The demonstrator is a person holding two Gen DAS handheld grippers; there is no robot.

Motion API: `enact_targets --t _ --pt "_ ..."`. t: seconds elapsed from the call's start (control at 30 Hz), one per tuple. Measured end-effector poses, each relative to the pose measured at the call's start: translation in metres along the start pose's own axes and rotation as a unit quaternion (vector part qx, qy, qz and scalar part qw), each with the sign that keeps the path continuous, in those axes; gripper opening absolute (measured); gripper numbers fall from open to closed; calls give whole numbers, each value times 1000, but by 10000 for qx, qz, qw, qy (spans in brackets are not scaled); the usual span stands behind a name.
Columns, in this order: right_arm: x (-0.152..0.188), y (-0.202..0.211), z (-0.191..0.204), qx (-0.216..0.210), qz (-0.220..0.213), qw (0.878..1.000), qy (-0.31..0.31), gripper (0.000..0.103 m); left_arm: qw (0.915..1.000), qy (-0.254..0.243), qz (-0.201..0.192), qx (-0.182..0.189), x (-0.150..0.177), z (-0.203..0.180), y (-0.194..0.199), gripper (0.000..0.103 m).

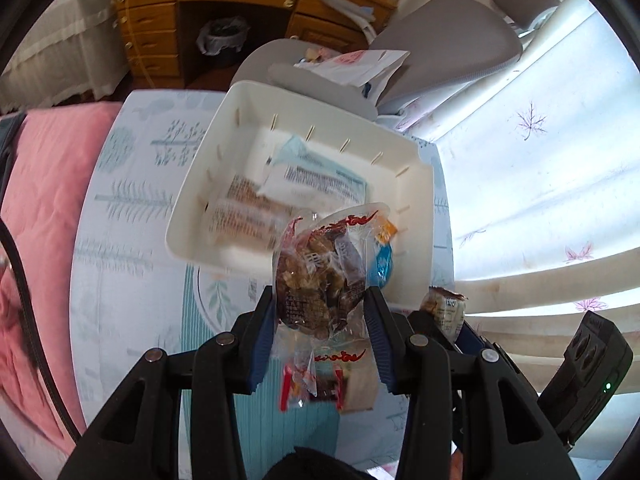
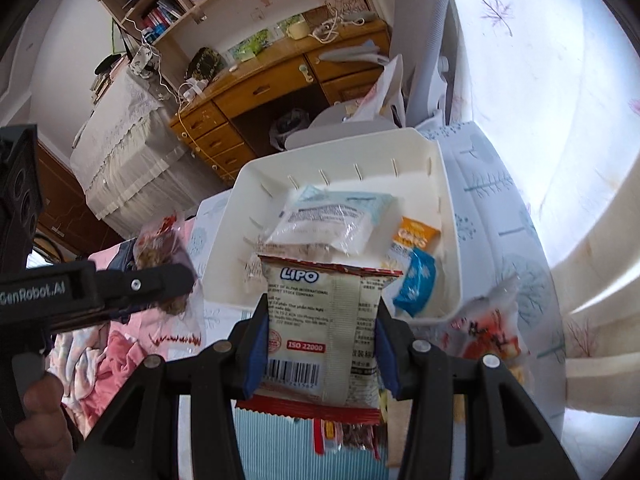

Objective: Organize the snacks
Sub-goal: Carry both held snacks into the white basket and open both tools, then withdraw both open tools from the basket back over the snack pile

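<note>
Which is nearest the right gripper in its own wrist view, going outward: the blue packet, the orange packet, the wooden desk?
From the right gripper, shut on the Lipo packet:
1. Blue packet, in the white bin's near right corner.
2. Orange packet, just behind it in the white bin.
3. Wooden desk, across the room.

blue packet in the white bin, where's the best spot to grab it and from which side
Probably its raised upper end. The blue packet lies tilted in the white bin, its lower end near the front wall and an orange packet just behind it. Come from above with an emptied claw, closing across its narrow width.
</note>
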State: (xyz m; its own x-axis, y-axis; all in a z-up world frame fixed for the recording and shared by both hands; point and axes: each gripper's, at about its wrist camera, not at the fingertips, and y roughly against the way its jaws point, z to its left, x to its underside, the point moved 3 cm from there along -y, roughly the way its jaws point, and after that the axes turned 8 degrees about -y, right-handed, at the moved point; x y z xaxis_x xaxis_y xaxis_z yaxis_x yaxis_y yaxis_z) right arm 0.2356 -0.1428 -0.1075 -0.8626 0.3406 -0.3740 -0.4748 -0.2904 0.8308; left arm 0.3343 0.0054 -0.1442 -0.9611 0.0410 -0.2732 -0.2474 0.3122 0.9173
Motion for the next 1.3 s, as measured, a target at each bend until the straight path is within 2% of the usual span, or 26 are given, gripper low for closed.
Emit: enact_targets --t 0.17,0.27,0.53,0.57,0.6,0.67,0.93,1.3 --pt "-6 -14 6 135 -209 9997 63 46 9994 -185 12 301 -15 15 -21 42" --pt "-8 -22 8 229 -302 9992 111 46 9988 -328 22 350 -22 21 -31 42" --pt "-9 -38 8 394 -312 9987 -106 48 9965 -498 210 633 -26 36 -52 44" --pt "-8 -40 8 401 -305 9986 -177 49 9961 -545 203 667 -25 38 -53 53" --pt "-7 -41 8 415 -278 9985 -243 50 9959 -566 193 674 -25 38 -52 70" --pt "-4 -44 7 484 -222 9979 -376 52 9961 -583 108 660 -23 43 -47 84" --pt "10 -28 20 515 -421 9960 -591 62 9951 -685 -2 709 -9 61 -26 84" --pt "46 8 41 279 -500 9975 -422 67 9962 -591 77 636 46 65 7 84"
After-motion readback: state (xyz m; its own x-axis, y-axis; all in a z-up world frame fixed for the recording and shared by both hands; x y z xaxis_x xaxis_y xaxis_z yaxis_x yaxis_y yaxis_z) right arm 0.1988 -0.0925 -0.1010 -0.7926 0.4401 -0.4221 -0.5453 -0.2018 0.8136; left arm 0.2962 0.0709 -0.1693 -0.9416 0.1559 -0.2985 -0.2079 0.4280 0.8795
